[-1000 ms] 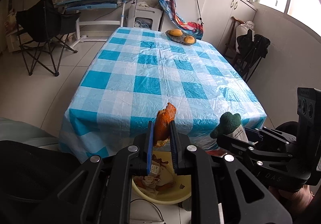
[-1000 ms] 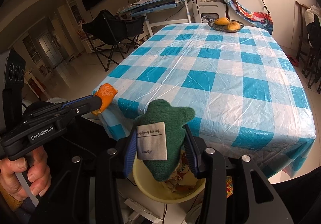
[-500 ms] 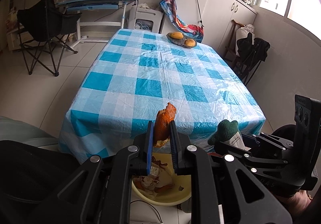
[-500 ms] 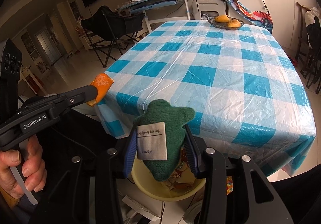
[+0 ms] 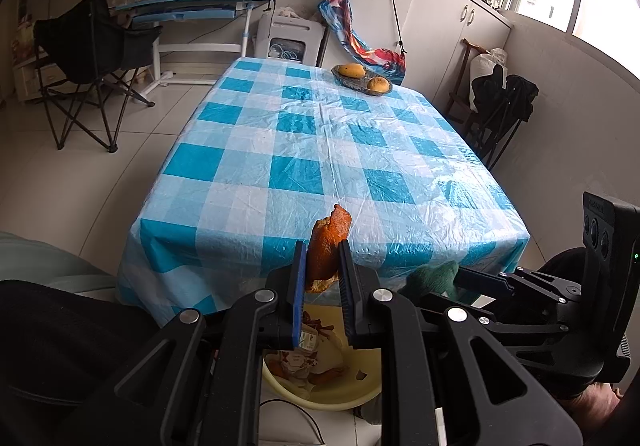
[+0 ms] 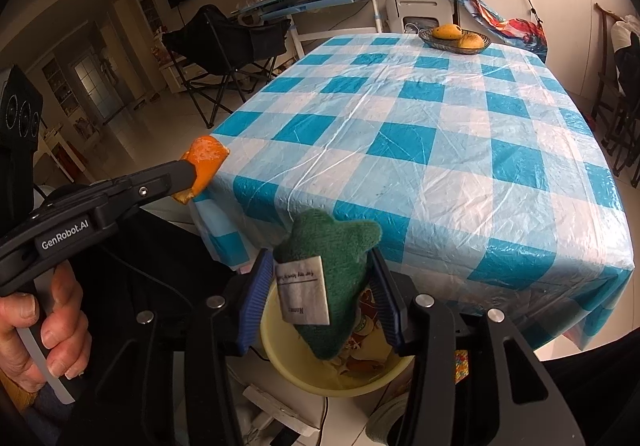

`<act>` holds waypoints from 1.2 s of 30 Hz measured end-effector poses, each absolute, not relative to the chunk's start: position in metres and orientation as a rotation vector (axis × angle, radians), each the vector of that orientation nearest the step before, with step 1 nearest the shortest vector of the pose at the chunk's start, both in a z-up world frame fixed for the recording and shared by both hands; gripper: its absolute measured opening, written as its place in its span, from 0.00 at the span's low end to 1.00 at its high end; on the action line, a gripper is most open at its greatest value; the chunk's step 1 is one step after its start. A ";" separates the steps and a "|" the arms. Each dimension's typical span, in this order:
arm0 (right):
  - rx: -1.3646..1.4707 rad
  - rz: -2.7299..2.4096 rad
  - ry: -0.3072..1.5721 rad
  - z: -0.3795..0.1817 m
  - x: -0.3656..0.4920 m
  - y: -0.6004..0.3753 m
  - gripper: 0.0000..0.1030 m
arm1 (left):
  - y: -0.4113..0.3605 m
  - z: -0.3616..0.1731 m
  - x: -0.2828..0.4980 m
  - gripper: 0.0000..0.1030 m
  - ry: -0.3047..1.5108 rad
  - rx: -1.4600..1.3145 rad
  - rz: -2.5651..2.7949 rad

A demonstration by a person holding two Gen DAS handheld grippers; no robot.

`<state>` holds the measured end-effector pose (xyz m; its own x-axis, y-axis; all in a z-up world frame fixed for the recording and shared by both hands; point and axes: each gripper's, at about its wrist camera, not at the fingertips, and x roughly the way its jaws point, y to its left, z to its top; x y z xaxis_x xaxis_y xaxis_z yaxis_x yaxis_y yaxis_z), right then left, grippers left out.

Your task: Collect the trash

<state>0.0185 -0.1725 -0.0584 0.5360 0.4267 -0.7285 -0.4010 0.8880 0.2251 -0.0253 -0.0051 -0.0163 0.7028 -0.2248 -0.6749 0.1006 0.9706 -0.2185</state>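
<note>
My left gripper (image 5: 322, 256) is shut on a piece of orange peel (image 5: 329, 242) that stands up between its pads, above a yellow bin (image 5: 320, 396) holding scraps and wrappers on the floor. In the right wrist view the same peel (image 6: 203, 158) shows at the left gripper's tip. My right gripper (image 6: 320, 266) hangs over the bin's rim (image 6: 280, 362); its jaws are opening. A green plush toy (image 6: 336, 246) with a white label hangs tilted between them, with gaps at both pads. A hand (image 6: 40, 326) holds the left gripper's handle.
The table, under a blue and white checked plastic cloth (image 6: 400, 106), stands just beyond the bin. A fruit bowl (image 5: 362, 76) sits at its far end. A black folding chair (image 5: 88, 58) and a desk stand at the left, more chairs (image 5: 504, 106) at the right.
The right jaws have spread apart and the green plush has tilted and sunk a little between them. The left gripper and its peel have stayed put.
</note>
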 end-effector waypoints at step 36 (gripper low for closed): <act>0.035 0.466 0.870 -0.057 0.019 -0.176 0.61 | -0.004 -0.017 -0.025 0.15 0.770 -0.171 -0.182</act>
